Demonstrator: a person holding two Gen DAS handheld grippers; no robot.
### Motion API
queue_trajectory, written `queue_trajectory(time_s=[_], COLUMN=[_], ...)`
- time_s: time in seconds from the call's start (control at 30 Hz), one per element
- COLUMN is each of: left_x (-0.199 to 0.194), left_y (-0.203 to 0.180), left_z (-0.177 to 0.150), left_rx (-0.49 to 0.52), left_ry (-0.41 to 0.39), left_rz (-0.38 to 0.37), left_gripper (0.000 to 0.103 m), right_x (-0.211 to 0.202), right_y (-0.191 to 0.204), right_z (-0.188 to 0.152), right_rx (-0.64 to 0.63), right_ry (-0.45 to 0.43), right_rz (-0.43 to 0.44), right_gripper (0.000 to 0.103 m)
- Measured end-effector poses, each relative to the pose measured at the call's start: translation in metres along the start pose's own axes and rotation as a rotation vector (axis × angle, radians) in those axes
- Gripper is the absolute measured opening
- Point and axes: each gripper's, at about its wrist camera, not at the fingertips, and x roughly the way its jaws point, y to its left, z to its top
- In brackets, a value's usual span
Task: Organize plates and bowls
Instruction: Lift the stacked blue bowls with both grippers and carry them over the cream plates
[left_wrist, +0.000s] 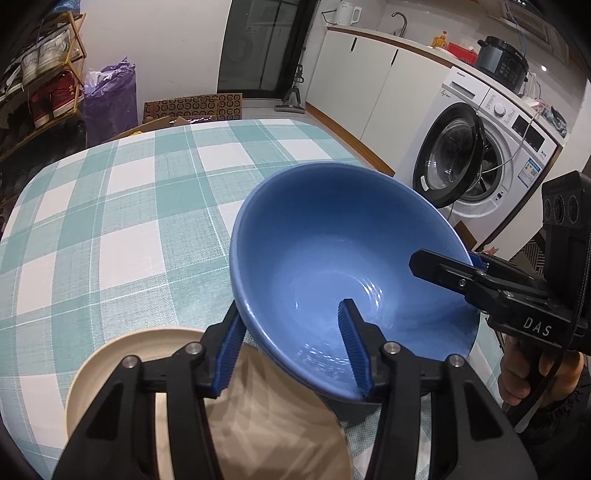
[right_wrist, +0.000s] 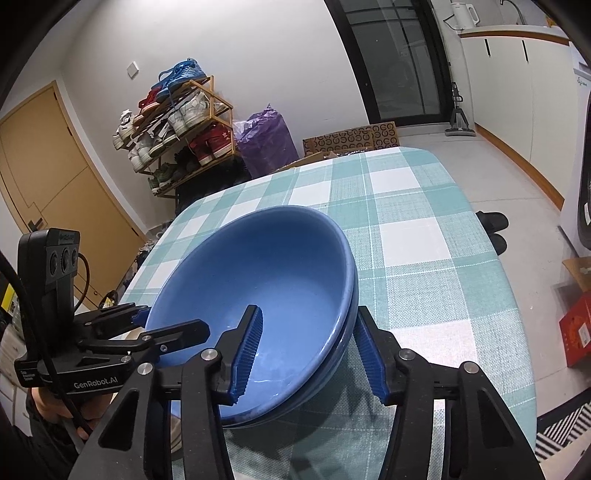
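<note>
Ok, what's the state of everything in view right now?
Blue bowl stack: nested, empty, gripped on two sides.
Left gripper: shut on the bowls' rim.
Right gripper: shut on the bowls' rim.
Beige plate: empty, bowls overlapping its edge.
Washing machine door: open.

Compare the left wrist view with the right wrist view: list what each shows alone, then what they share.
Left wrist only: the washing machine with its door open, the beige plate, the black cooker.
Right wrist only: the wooden door, a red box on the floor.
Both: the blue bowl, gripped on opposite rims by the left gripper and right gripper, the checked tablecloth, shoe rack, purple bag.
</note>
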Motion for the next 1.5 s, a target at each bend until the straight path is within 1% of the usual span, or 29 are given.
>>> queue_trajectory(time_s=[0.33,0.57,0.73,1.0,1.17,1.5], left_x=[0.001,0.001,0.001,0.001,0.000,-0.003], left_y=[0.000,0.000,0.001,0.001,-0.003,-0.002], left_z=[-0.001,-0.003,-0.005,-0.006,-0.006,-0.006], left_rx=[-0.001,-0.005,-0.017,-0.025,-0.020,-0.025], left_ry=[-0.006,-0.006,-0.003,0.006,0.009,0.008], left_rz=[0.001,-0.004,-0.011,-0.017,-0.001,0.002], left_gripper=[0.050,0.049,0.051,0.051,0.050,0.049], right_x=[-0.001,-0.003,-0.005,-0.005,-0.005,-0.005], right_y=[0.002,-0.001,-0.003,-0.004,-0.003,0.001], right_z=[0.000,-0.005,-0.009,-0.013,-0.014,-0.009], right_rx=[0.002,-0.002,-0.003,0.003,0.018,0.015], right_ry=[-0.002,-0.031,-0.048,-0.049,-0.051,-0.046], right_rz=[-0.005,0.013,0.027,0.038,0.027,0.005], right_gripper=[0.053,0.053,0.052,0.052,0.051,0.051])
